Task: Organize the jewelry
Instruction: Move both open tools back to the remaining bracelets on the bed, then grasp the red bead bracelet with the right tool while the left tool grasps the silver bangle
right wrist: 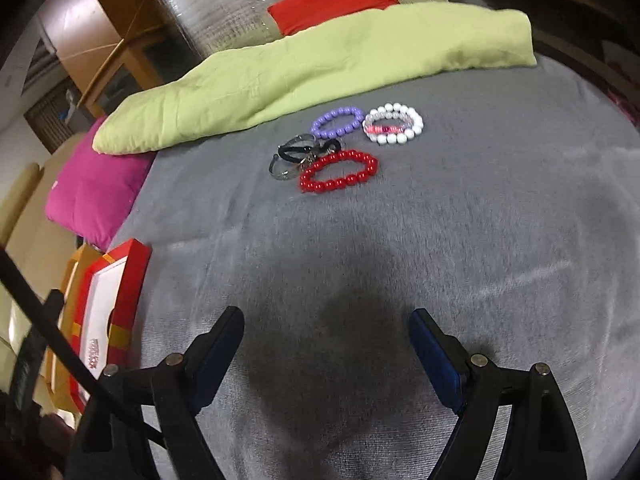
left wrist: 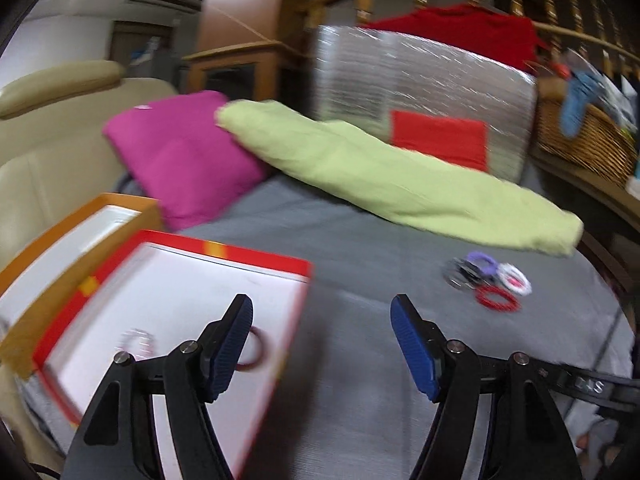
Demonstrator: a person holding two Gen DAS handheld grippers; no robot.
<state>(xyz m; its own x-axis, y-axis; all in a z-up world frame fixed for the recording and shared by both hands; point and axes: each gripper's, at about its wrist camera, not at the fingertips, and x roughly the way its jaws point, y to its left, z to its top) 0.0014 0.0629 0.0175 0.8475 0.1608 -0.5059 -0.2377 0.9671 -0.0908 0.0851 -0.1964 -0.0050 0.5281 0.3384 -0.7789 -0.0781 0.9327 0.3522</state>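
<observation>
A cluster of bracelets lies on the grey blanket (right wrist: 400,260): a red bead bracelet (right wrist: 339,171), a purple one (right wrist: 337,121), a white one (right wrist: 393,123) and dark clear bangles (right wrist: 294,157). The cluster also shows in the left wrist view (left wrist: 490,278). A red-rimmed white box (left wrist: 184,300) holds a dark red bangle (left wrist: 256,350) and a pale bead bracelet (left wrist: 138,342). My left gripper (left wrist: 322,320) is open and empty, its left finger over the box. My right gripper (right wrist: 326,334) is open and empty, well short of the bracelets.
An orange box (left wrist: 52,240) sits behind the red one. A pink pillow (left wrist: 184,160) and a lime green bolster (left wrist: 380,176) lie at the far side of the blanket, with a silver padded block (left wrist: 424,92) behind. A wicker basket (left wrist: 580,140) stands at right.
</observation>
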